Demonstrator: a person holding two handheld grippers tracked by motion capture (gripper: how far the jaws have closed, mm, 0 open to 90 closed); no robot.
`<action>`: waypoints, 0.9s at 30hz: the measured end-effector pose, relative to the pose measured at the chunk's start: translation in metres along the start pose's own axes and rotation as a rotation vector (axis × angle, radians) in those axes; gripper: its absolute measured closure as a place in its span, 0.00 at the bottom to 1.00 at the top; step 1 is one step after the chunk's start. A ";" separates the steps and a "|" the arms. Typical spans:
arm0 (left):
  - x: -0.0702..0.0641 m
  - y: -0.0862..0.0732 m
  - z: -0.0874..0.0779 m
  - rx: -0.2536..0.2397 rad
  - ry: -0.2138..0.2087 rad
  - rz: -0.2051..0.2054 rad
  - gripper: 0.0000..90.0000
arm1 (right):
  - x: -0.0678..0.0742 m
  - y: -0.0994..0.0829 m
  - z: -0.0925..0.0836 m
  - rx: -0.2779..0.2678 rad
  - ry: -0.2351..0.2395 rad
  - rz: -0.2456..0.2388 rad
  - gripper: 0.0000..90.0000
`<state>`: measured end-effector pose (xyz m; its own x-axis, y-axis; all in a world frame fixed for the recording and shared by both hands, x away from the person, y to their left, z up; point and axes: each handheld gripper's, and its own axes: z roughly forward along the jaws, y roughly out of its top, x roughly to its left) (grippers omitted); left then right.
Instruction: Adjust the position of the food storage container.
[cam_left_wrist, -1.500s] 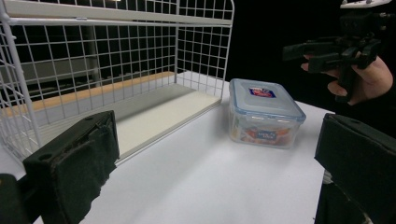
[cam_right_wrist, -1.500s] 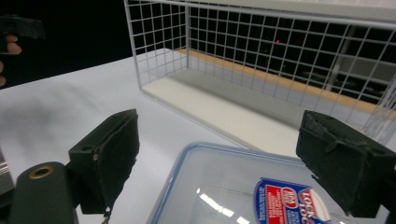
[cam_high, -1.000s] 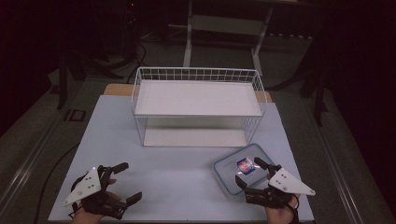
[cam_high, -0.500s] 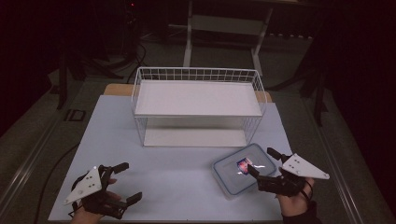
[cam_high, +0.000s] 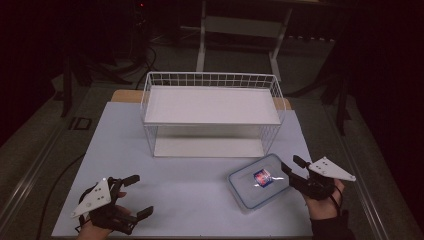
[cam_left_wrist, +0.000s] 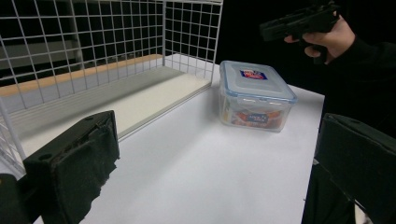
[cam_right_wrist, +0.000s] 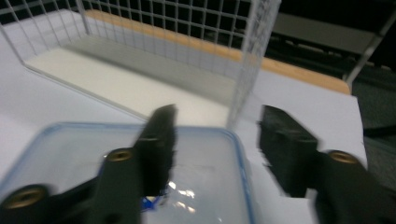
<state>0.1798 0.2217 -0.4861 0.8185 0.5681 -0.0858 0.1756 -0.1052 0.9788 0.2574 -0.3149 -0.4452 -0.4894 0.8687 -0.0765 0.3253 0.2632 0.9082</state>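
Plastic box (cam_high: 259, 182) beneath half-closing, empty right hand-held gripper (cam_right_wrist: 215, 135); side label in left gripper view; left hand-held gripper (cam_high: 135, 196) wide.

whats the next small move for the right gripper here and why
Probably ease the right gripper a little lower and close on the right edge of the plastic container. Its jaws have just been closing and now straddle that edge, one over the lid and one outside the wall, not yet pressing on it. The left gripper rests open, well away from it.
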 end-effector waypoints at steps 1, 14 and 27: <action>0.000 0.000 0.000 -0.001 0.000 -0.001 0.00 | -0.004 -0.001 0.001 0.013 -0.012 -0.002 0.63; 0.001 -0.002 0.001 0.011 -0.013 -0.006 0.00 | -0.036 -0.027 0.022 0.177 -0.055 0.051 1.00; 0.001 -0.002 0.002 0.013 -0.020 -0.004 0.00 | -0.034 -0.034 0.028 0.219 -0.026 0.062 1.00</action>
<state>0.1808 0.2208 -0.4882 0.8285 0.5522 -0.0935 0.1861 -0.1140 0.9759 0.2857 -0.3420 -0.4854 -0.4432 0.8957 -0.0364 0.5230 0.2914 0.8010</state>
